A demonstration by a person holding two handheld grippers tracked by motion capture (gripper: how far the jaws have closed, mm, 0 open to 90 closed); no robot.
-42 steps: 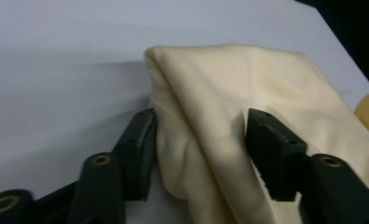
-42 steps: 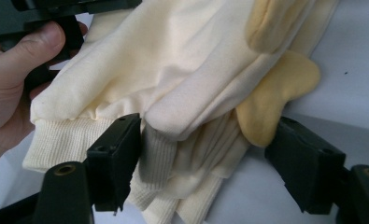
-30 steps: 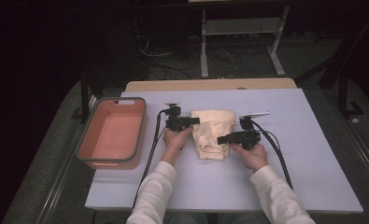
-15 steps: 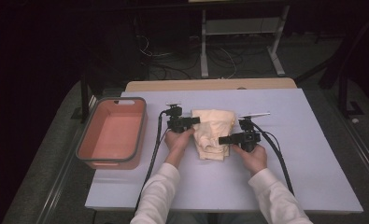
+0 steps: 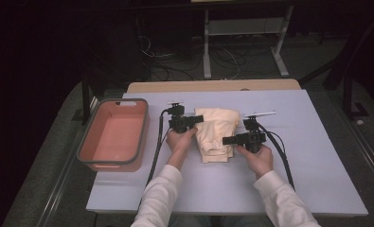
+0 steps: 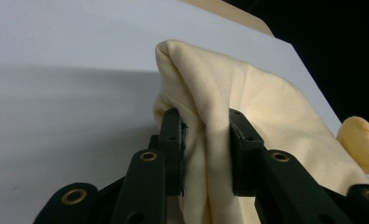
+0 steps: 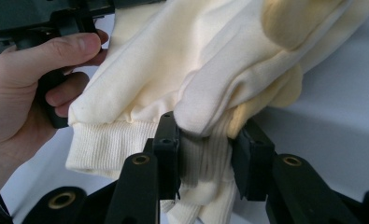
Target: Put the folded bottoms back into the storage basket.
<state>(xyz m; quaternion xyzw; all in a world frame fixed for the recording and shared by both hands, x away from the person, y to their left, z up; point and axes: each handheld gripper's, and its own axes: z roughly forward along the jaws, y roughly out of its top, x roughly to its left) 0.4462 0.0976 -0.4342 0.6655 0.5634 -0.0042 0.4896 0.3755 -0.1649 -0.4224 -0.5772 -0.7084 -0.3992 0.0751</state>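
High view: a folded cream garment (image 5: pixel 216 135) lies mid-table on the pale blue tabletop (image 5: pixel 317 156), right of a red tub (image 5: pixel 112 135). The left gripper (image 5: pixel 197 120) pinches the garment's left edge, its jaws having just closed on a fold. The right gripper (image 5: pixel 226 140) clamps the ribbed hem, having likewise just closed.

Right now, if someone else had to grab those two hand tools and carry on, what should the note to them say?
Left gripper: shut on the cream garment, at its left side.
Right gripper: shut on the garment's ribbed hem.
Garment: folded, mid-table on the white table.
Orange bin: empty, left of the garment.
Done: both grips taken.
Left: probably lifting it, perhaps into the bin.
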